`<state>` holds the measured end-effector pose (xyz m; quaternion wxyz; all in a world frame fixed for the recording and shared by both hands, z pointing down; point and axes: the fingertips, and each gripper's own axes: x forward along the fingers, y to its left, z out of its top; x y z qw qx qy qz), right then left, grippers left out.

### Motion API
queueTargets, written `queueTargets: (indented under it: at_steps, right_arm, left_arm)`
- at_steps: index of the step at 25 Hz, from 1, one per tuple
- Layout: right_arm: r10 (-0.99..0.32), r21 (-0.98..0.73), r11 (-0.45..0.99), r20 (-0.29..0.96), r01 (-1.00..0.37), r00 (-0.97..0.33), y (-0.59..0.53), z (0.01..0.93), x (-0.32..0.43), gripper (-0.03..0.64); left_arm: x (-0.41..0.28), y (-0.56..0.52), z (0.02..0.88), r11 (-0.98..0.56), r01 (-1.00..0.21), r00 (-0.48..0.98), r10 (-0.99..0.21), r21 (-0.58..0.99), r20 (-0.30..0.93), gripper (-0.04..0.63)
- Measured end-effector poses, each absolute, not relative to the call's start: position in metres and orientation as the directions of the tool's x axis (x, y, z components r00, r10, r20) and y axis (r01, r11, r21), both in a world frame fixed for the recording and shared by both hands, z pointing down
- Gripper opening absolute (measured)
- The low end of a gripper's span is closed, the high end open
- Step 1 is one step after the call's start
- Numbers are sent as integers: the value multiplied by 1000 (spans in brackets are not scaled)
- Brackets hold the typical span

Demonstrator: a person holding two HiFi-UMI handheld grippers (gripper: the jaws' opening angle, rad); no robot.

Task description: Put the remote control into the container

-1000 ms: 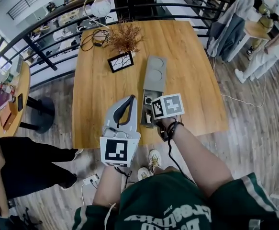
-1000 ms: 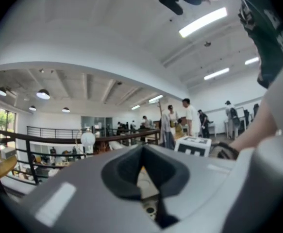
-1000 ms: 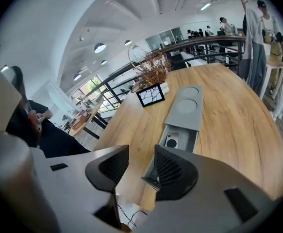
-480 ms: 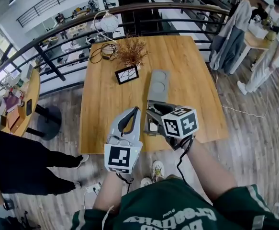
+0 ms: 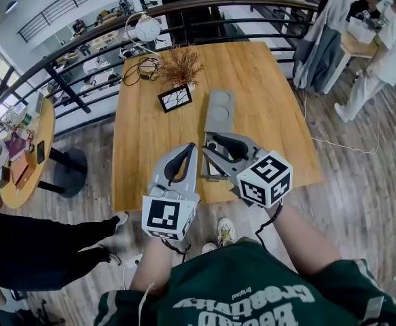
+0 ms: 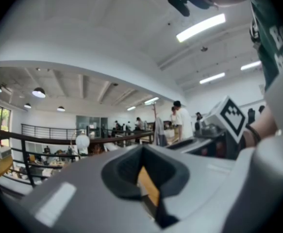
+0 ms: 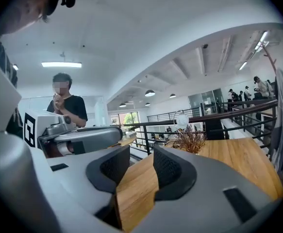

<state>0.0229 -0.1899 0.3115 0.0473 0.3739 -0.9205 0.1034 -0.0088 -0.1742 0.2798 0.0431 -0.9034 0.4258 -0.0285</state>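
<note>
On the wooden table lies the long grey container, with two round hollows at its far end. My right gripper hangs above its near end and covers it, so I cannot pick out the remote control. Its jaws stand apart and are closing. In the right gripper view only bare table top shows between them. Just to its left, my left gripper hovers over the table's front edge with its tips together and nothing held. The left gripper view shows only a thin slit between the pads.
A dried plant, a small picture frame, a white globe lamp and cables stand at the table's far left. A black railing runs behind. People stand at the right; a person in black is nearby.
Both grippers have risen and drawn back towards me. The right gripper's marker cube swung out to the right, and its jaws now point along the container from above.
</note>
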Motion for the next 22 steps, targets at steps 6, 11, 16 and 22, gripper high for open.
queueTargets:
  at_steps: [6, 11, 16, 22]
  right_arm:
    - [-681, -87, 727, 38, -681, -731, -169, 285, 24, 146]
    - [-684, -44, 729, -16, -683, -729, -152, 272, 26, 135]
    - [-688, -16, 724, -86, -690, -720, -136, 258, 29, 92]
    - [-685, 19, 721, -126, -693, -717, -123, 246, 30, 58]
  left_arm:
    - [-5, -168, 275, -639, -763, 641, -768, -96, 13, -2]
    - [-3, -158, 268, -647, -755, 650, -760, -106, 12, -2]
    - [-14, -150, 266, -641, -761, 644, -765, -104, 8, -2]
    - [-24, -145, 250, -622, -774, 628, -778, -116, -16, -2]
